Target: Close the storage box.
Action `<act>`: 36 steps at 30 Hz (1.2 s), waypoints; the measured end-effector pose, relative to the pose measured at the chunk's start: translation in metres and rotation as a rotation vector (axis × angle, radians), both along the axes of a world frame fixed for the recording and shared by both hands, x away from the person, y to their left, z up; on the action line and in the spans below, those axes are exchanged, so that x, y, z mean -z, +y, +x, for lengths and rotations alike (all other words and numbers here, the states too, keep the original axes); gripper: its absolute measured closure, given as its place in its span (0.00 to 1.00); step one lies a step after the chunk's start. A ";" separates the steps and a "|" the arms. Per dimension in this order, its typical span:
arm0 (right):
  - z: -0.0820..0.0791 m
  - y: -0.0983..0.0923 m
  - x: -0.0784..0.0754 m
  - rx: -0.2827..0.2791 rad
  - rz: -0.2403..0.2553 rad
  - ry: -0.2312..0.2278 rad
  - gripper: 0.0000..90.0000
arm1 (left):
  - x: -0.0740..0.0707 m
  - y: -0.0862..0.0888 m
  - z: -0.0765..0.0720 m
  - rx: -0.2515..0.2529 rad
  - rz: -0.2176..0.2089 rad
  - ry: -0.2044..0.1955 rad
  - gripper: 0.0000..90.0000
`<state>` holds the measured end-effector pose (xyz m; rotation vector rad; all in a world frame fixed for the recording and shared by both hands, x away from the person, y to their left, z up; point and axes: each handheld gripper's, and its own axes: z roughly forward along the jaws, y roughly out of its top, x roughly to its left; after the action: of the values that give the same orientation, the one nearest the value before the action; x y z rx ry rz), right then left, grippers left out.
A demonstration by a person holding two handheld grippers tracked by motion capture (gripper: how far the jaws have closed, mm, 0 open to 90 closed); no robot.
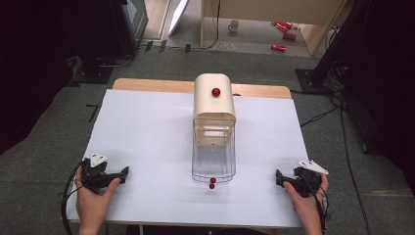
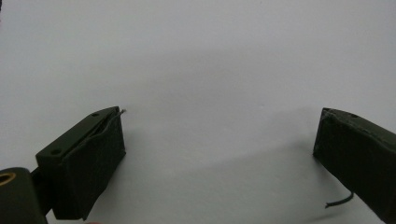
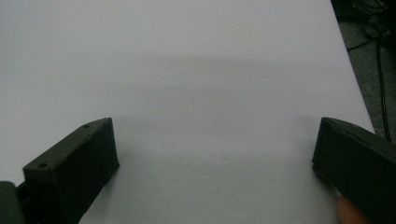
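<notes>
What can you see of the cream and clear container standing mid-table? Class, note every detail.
The container stands on the white table, apart from both hand-held grippers. Its rear part is a rounded cream housing, plastic by its look, bearing a red knob. A clear drawer-like bin is extended toward the person and looks empty. A second red knob sits on its front, mirrored on the tabletop.

The worktop (image 1: 147,147) is covered in plain white, with a tan wooden edge showing at its far side. On it stands a dispenser (image 1: 214,117) with a cream top, a red knob (image 1: 216,92) and a clear lower bin. Two small red balls (image 1: 212,183) lie at the bin's near end. Both tongs (image 1: 123,172) (image 1: 278,177) are black, each with a pale grey plate. The floor (image 1: 58,122) looks dark grey, perhaps carpet.
</notes>
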<state>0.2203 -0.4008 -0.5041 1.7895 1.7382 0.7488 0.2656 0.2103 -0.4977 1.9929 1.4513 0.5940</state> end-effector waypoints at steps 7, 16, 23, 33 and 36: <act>-0.005 0.008 -0.005 0.000 -0.005 -0.009 0.08 | 0.000 0.000 0.000 0.000 -0.002 0.001 0.02; -0.013 0.035 -0.018 -0.065 0.014 -0.036 0.09 | 0.000 0.000 0.000 0.000 0.000 -0.001 0.02; -0.021 0.063 -0.027 -0.119 0.014 -0.053 0.09 | 0.000 0.000 0.000 0.000 0.000 0.000 0.02; -0.030 0.098 -0.038 -0.217 0.048 -0.074 0.09 | 0.000 0.000 0.000 0.000 0.000 0.000 0.02; -0.032 0.105 -0.041 -0.231 0.047 -0.081 0.13 | 0.000 0.000 0.000 0.000 0.000 0.000 0.02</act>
<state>0.1881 -0.2958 -0.4634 1.5814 1.9069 0.9503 0.2657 0.2102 -0.4978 1.9927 1.4516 0.5937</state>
